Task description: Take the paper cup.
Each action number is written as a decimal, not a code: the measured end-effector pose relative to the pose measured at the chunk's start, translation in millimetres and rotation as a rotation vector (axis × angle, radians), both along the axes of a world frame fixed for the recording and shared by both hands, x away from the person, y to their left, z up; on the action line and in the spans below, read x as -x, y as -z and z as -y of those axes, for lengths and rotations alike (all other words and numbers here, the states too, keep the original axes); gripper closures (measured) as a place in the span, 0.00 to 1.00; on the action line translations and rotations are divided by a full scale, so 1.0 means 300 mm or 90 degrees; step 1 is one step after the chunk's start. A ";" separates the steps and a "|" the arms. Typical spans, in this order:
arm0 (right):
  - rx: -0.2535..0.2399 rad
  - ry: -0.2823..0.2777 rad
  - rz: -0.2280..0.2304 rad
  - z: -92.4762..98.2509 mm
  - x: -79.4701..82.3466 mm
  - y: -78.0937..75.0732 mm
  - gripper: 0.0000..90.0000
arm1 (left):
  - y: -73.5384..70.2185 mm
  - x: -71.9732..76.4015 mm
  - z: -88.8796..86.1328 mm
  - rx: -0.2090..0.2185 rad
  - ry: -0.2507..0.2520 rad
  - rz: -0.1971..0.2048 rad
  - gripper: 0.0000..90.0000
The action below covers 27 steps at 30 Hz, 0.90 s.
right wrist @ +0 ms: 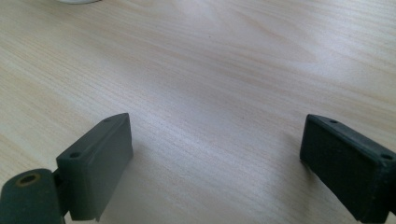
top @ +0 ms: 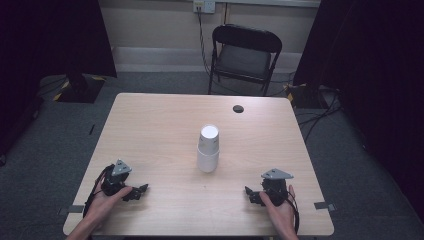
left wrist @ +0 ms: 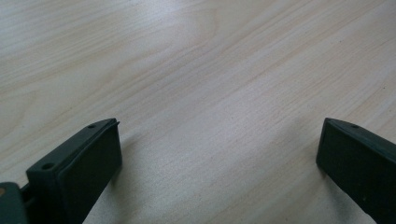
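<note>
Cups [top: 208, 148], white paper ones stacked upside down, are parked pretty much dead centre on the wooden table [top: 160, 125], and everything else can be placed off them. That whole stack is seen from the high view; in the right gripper view just a sliver of white rim [right wrist: 77, 1] is caught at the very top edge, so the stack is well ahead of that tool.

Nearer the person than the cups and off to the left, the left gripper [top: 137, 192] is held in the left hand [top: 102, 202], low over the table, well apart from the stack. On the other side of the cups, about as far off, the right gripper [top: 252, 194] is held in the right hand [top: 277, 207]. Both are pointed roughly inward, toward the space in front of the cups.

How far apart the jaws stand is hard to read from above, too small and dark. That gets settled by the gripper views: each pair of black jaws is spread wide, with bare wood grain between them and nothing gripped.

Beyond the cups, a small dark round spot [top: 238, 108] is seen near the far edge of the table, and past that a black folding chair [top: 245, 55] is set against the wall, both picked up by the high view.
</note>
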State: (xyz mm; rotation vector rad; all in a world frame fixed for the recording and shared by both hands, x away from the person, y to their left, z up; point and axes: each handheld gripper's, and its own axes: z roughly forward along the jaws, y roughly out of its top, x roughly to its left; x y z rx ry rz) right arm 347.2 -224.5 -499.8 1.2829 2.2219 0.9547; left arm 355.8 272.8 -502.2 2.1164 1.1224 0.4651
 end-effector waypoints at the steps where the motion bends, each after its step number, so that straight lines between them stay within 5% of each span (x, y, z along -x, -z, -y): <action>1: 0.000 0.000 0.000 0.000 0.000 0.000 0.10 | 0.000 0.000 0.000 0.000 0.000 0.000 0.00; 11: 0.000 0.006 0.001 0.002 -0.004 0.000 0.10 | -0.006 -0.005 0.006 -0.006 -0.008 -0.007 0.02; 15: 0.000 0.006 0.001 0.002 -0.004 0.000 0.10 | -0.014 -0.002 0.006 0.022 -0.020 -0.010 0.09; 17: 0.000 0.006 0.001 0.002 -0.004 0.000 0.10 | -0.019 -0.002 0.003 0.015 -0.023 -0.006 0.19; 21: 0.000 0.008 0.001 0.002 -0.003 0.000 0.10 | -0.021 0.000 0.002 0.023 -0.018 -0.008 0.19; 27: 0.000 0.008 0.000 0.002 -0.002 0.000 0.10 | -0.058 0.037 0.003 0.060 0.003 0.022 0.19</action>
